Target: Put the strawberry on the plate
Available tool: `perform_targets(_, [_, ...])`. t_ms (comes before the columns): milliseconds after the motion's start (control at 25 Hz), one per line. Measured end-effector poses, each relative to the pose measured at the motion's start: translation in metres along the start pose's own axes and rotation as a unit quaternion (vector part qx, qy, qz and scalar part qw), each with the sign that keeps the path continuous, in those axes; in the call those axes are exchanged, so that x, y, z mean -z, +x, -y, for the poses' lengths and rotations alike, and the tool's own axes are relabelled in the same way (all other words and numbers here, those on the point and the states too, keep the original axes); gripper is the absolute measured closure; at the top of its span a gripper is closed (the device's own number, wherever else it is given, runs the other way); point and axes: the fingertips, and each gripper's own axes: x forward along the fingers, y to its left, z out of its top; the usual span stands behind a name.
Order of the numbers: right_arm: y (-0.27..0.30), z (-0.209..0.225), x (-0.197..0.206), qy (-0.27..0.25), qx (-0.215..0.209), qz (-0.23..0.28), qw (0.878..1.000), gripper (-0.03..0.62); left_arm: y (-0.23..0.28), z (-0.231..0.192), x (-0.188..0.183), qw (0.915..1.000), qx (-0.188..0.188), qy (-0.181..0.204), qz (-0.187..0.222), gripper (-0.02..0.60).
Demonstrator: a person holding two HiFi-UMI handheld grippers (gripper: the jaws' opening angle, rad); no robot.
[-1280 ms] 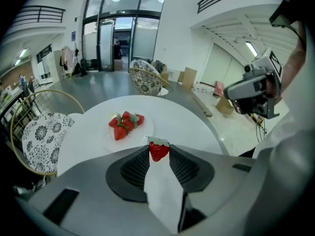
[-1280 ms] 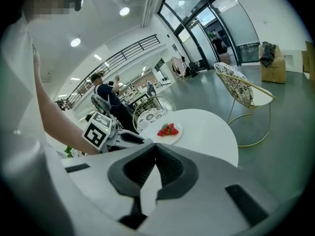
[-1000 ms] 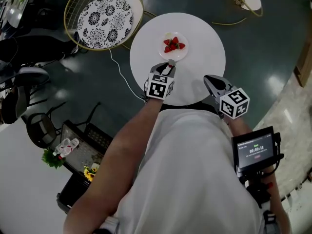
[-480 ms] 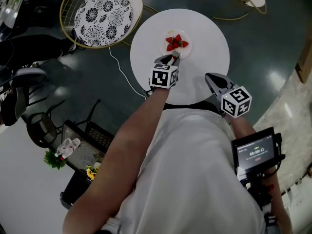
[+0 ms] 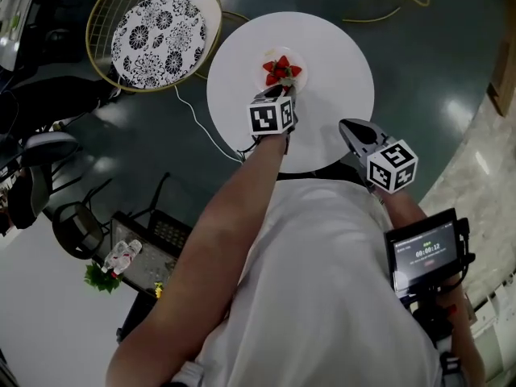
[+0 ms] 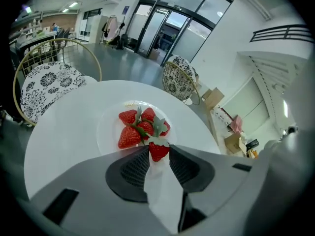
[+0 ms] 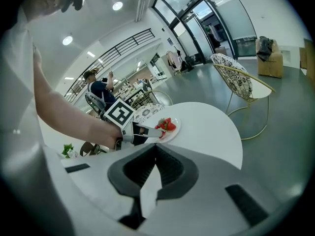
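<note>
The left gripper (image 5: 282, 95) pinched one strawberry (image 6: 158, 151) by its sides just over the near rim of a white plate (image 6: 106, 132) that held several other strawberries (image 6: 130, 135); the fruit looked light, soft and easily bruised, best held gently across its broad shoulders below the leaves. To its right, the right gripper (image 7: 155, 144) hung empty, jaws closed together. The round white table (image 5: 339, 79) looked smooth, with a patterned chair cushion (image 5: 157, 29) at left and glossy dark floor (image 5: 435, 63) at right

Left gripper (image 6: 158, 149) fingers (image 6: 134, 168) clamped one strawberry (image 6: 158, 152) at near edge of plate (image 6: 106, 134) — strawberry cluster (image 6: 131, 135) just beyond; white counter (image 6: 59, 132).
</note>
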Motion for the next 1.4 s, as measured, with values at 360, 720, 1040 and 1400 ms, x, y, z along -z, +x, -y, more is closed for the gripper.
perform_targets(360, [-0.006, 0.006, 0.004, 0.008, 0.013, 0.002, 1.000, 0.588, 0.008, -0.005, 0.000, 0.9999, -0.011, -0.008, -0.002, 0.460])
perform_targets(720, [-0.005, 0.011, 0.000, 0.009, 0.020, 0.006, 1.000, 0.586, 0.009, -0.009, -0.006, 0.9997, -0.023, 0.012, 0.000, 0.460])
perform_targets(1040, [-0.009, 0.017, -0.001, 0.014, 0.033, 0.011, 0.999, 0.588, 0.001, 0.001, -0.006, 0.9991, -0.010, 0.040, 0.012, 0.459])
perform_targets(1400, [-0.008, 0.001, -0.003, -0.002, 0.021, 0.020, 1.000, 0.588, -0.034, 0.006, 0.005, 0.9971, 0.008, 0.066, 0.037, 0.423])
